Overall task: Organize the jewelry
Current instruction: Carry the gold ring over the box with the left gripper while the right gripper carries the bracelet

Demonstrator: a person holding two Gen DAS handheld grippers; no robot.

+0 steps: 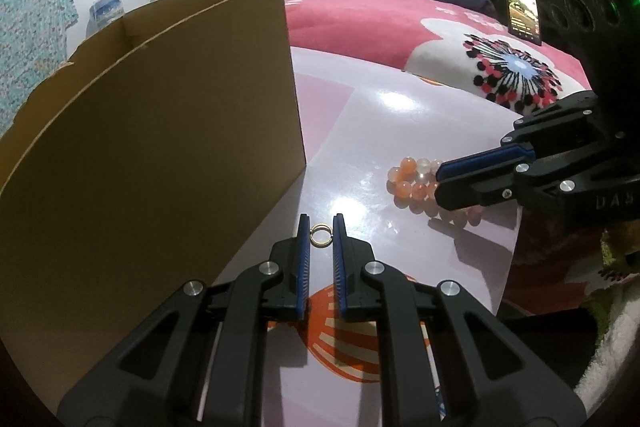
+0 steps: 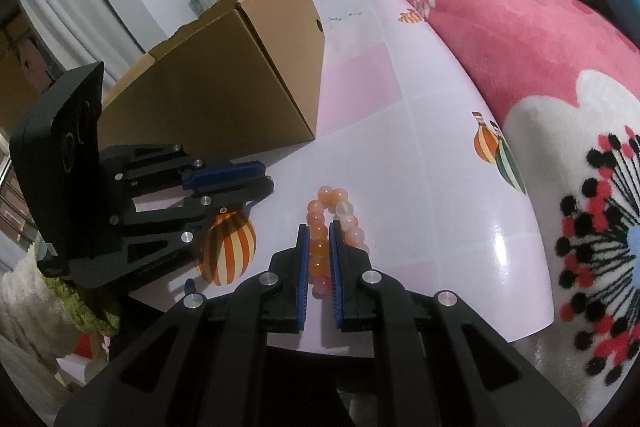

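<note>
A small gold ring (image 1: 321,235) lies on the glossy pink table between the tips of my left gripper (image 1: 321,227); the jaws are a little apart and touch neither side of it clearly. A bracelet of orange and pale pink beads (image 2: 320,205) lies on the table; it also shows in the left wrist view (image 1: 408,177). My right gripper (image 2: 319,229) straddles one strand of the bracelet, its jaws close on the beads. The right gripper shows in the left wrist view (image 1: 442,181), the left gripper in the right wrist view (image 2: 264,179).
An open brown cardboard box (image 1: 160,131) stands on the table just left of the ring, also in the right wrist view (image 2: 240,79). A pink flowered blanket (image 2: 520,39) on a bed borders the table. A phone (image 1: 522,5) stands at the back right.
</note>
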